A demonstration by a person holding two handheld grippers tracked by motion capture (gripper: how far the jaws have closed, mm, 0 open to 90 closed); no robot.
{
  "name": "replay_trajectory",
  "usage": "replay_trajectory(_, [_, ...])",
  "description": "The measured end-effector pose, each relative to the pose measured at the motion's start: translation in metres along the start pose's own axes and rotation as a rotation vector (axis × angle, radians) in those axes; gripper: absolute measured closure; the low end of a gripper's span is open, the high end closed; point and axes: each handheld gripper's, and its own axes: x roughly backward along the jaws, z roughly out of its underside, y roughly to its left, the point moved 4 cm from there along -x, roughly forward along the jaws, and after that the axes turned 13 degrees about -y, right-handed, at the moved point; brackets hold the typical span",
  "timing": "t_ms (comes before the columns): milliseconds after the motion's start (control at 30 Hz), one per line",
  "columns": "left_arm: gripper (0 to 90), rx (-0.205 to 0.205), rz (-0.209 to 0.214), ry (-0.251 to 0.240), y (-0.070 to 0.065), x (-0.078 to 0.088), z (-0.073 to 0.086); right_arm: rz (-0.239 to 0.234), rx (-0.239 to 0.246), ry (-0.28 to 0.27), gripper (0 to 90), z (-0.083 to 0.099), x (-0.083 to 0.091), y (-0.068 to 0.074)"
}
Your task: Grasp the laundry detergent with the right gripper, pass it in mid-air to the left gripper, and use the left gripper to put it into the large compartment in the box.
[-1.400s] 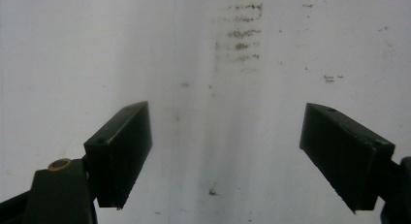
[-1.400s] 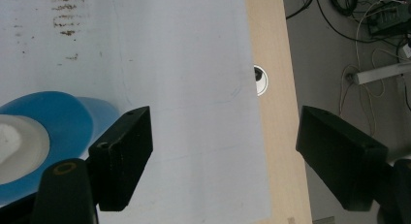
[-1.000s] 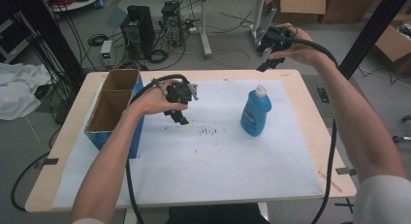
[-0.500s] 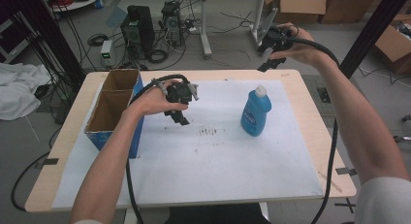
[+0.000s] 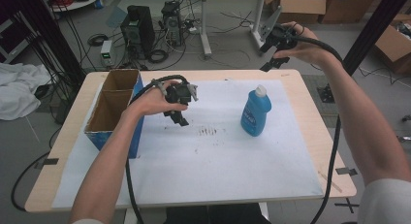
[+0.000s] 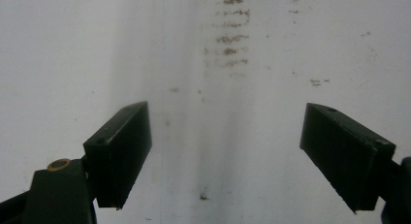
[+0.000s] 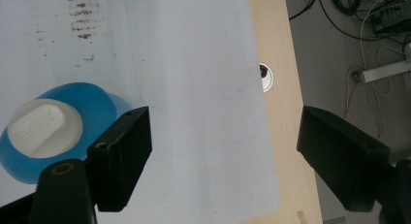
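One object: blue plastic dish-soap bottle with a white cap (image 5: 255,112), upright on the white paper sheet (image 5: 203,170), right of centre.
Handling: probably stiff and smooth, slippery if wet; weight depends on fill, which I cannot tell. Best gripped across the flat body below the shoulder.
Left gripper (image 5: 180,116): jaws wide apart, empty, over stained paper.
Right gripper (image 5: 273,63): jaws wide apart, empty, raised above the far right edge.
Surface: pale wooden table (image 5: 329,151); open cardboard box with blue sides (image 5: 114,110) at left.
Room: cables, computers, boxes on the floor.

High view overlooks table (image 5: 300,88); gripper views face down.
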Motion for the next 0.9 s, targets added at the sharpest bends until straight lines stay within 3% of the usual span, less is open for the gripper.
replay_trajectory(267, [19.4,0.004,0.008,0.011,-0.003,-0.003,0.000,-0.005,0.010,-0.007,19.9,-0.003,0.010,0.009])
replay_trajectory(600, [19.3,-0.009,0.009,-0.009,-0.005,-0.004,-0.008,-0.027,0.004,0.040,19.8,-0.003,0.017,0.027])
replay_trajectory(867, [19.2,-0.011,0.008,-0.006,-0.005,-0.005,-0.007,-0.038,-0.064,0.061,18.7,0.004,0.020,0.043])
replay_trajectory(900, [19.2,-0.011,0.008,-0.007,-0.005,-0.005,-0.007,-0.049,-0.094,0.065,18.4,0.007,0.021,0.046])
